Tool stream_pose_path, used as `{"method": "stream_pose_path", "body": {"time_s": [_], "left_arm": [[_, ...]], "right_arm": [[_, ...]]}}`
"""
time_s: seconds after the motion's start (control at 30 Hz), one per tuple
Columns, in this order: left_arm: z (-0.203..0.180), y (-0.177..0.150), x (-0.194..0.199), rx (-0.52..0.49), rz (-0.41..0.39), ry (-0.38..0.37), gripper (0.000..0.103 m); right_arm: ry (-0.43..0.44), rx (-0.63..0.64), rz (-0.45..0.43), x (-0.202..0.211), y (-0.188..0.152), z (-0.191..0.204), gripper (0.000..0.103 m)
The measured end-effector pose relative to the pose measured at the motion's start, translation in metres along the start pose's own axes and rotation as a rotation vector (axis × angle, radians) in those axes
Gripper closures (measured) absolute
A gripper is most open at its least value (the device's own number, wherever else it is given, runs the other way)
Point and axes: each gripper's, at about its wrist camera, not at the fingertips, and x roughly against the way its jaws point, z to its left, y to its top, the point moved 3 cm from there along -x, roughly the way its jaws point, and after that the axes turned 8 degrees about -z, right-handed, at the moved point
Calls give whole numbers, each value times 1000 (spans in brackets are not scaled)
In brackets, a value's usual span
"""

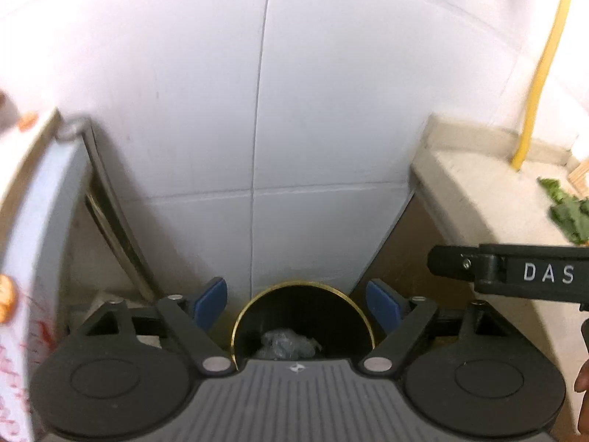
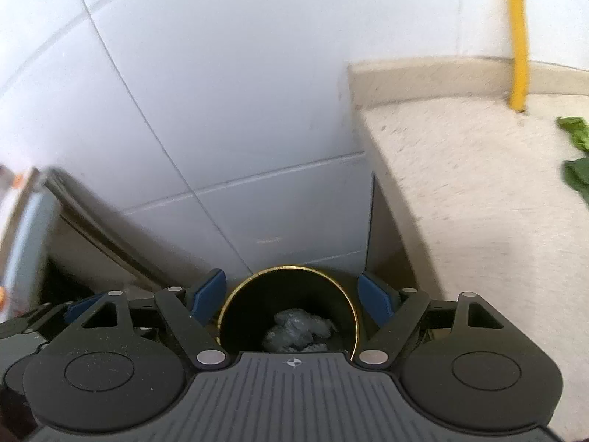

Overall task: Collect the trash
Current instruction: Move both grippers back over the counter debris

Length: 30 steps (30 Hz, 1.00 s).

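A round black bin with a gold rim (image 1: 346,296) (image 2: 228,294) stands on the floor against the tiled wall, directly below both grippers. A crumpled wad of clear plastic (image 1: 287,344) (image 2: 298,329) lies inside it. My left gripper (image 1: 296,293) hangs above the bin's mouth, open, with nothing between its blue pads (image 1: 210,302). My right gripper (image 2: 291,283) hovers over the same bin, also open and empty. The right gripper's black housing (image 1: 533,274) shows at the right edge of the left wrist view. Green leaf scraps (image 1: 568,213) (image 2: 578,154) lie on the counter.
A beige stone counter (image 1: 478,191) (image 2: 460,184) rises right of the bin, with a yellow pipe (image 1: 541,84) (image 2: 517,37) running up the white tiled wall (image 1: 184,92). A metal-edged unit (image 1: 110,213) and a blurred white object with red print (image 1: 22,294) crowd the left. A person's fingers (image 1: 583,397) show at the right edge.
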Motion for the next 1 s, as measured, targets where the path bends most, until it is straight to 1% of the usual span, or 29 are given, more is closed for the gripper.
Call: {"method": "stream_pose_path", "body": {"time_s": [0.1,0.23,0.3,0.37,0.43,0.5,0.67,0.87,1.0], "left_arm": [[-8,9,17,-49,-53,1,24],[-28,16,40,-132,-125,-15,19],[-38,19,48,-173,-168,-29,17],[-48,21,54,-207,-194,-45,15],[-55,23,56,-228,-201,-72,15],[-65,24,58,-244,-201,-107,15],[-98,24,63,-314,-202,-202,14],[-144,10,74,-413,-191,-332,14],[-170,1,80,-463,-173,-410,14]], "right_arm": [[-7,-15,-35,21,3,-3,18],[-35,-28,-83,50,2,-10,17],[-50,-37,-108,65,2,-16,17],[-69,-60,-141,80,2,-22,17],[-85,-72,-167,94,1,-26,17],[-125,-81,-211,116,0,-34,17],[-227,-132,-275,145,-10,-58,16],[-358,-230,-307,180,-36,-98,15],[-452,-303,-320,205,-61,-124,15]]}}
